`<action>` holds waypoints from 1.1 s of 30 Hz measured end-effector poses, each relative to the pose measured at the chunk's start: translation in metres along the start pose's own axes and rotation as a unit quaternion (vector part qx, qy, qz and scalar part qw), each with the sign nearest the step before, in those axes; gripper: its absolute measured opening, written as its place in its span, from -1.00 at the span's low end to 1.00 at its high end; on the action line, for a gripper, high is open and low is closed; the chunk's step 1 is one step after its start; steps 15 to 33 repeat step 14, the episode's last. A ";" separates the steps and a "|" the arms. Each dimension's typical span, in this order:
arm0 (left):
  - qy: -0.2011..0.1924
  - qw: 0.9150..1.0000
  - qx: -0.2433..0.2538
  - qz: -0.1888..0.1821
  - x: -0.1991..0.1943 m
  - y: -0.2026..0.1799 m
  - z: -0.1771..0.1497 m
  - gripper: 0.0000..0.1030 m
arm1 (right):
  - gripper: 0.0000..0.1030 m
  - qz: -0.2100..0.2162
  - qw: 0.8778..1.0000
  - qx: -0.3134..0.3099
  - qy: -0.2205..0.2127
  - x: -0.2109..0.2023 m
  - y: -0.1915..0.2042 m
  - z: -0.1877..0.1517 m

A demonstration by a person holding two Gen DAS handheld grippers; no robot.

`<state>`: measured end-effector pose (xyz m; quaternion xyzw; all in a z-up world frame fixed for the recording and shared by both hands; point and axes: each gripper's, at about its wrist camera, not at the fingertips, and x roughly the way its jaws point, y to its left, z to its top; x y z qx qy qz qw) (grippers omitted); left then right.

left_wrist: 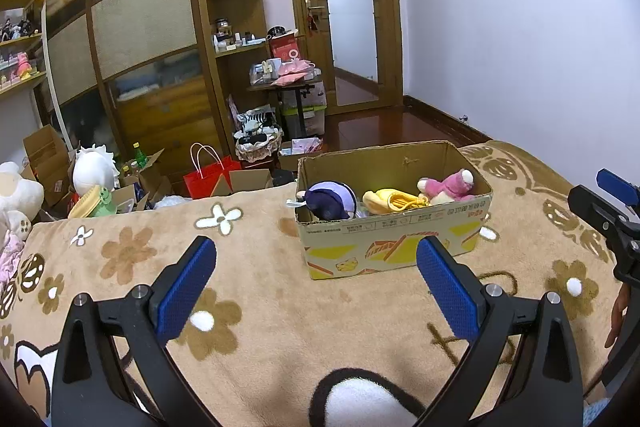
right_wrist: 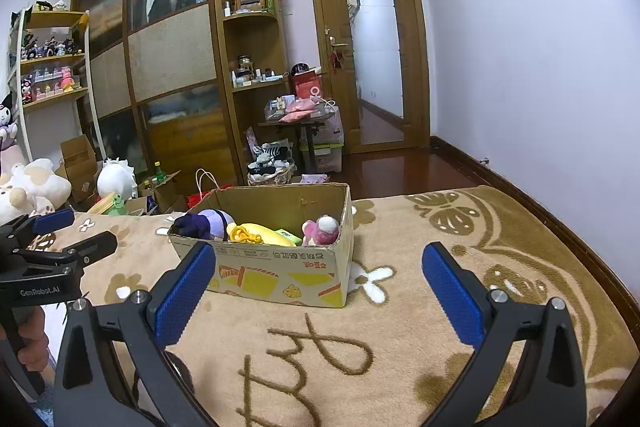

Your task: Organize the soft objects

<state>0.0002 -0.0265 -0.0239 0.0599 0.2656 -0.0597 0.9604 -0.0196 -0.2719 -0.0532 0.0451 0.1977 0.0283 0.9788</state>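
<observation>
An open cardboard box (left_wrist: 394, 245) stands on the tan flowered blanket (left_wrist: 256, 259). Inside lie a purple plush (left_wrist: 332, 201), a yellow plush (left_wrist: 394, 202) and a pink plush (left_wrist: 450, 185). The box also shows in the right wrist view (right_wrist: 280, 279), with the purple plush (right_wrist: 208, 223), yellow plush (right_wrist: 260, 233) and pink plush (right_wrist: 322, 229). My left gripper (left_wrist: 316, 259) is open and empty, short of the box. My right gripper (right_wrist: 318, 263) is open and empty, also short of the box. The right gripper shows at the left wrist view's right edge (left_wrist: 612, 203); the left gripper shows at the right wrist view's left edge (right_wrist: 60, 239).
White plush toys (right_wrist: 28, 189) and open cartons (left_wrist: 48, 159) crowd the floor at the left. A red paper bag (left_wrist: 208, 179) stands beyond the bed edge. A wooden wardrobe (right_wrist: 168, 67), shelves and a door (right_wrist: 372, 51) line the far wall.
</observation>
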 end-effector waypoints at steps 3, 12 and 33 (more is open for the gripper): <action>-0.002 1.000 0.001 -0.004 -0.001 -0.001 0.001 0.93 | 1.00 0.000 1.000 0.000 0.000 0.000 0.000 0.000; 0.000 1.000 0.002 -0.005 0.000 0.000 0.001 0.93 | 1.00 0.001 1.000 0.001 -0.001 0.000 -0.001 0.000; 0.001 1.000 0.002 -0.005 0.001 0.000 0.000 0.93 | 1.00 0.001 1.000 0.001 0.000 0.001 -0.001 0.000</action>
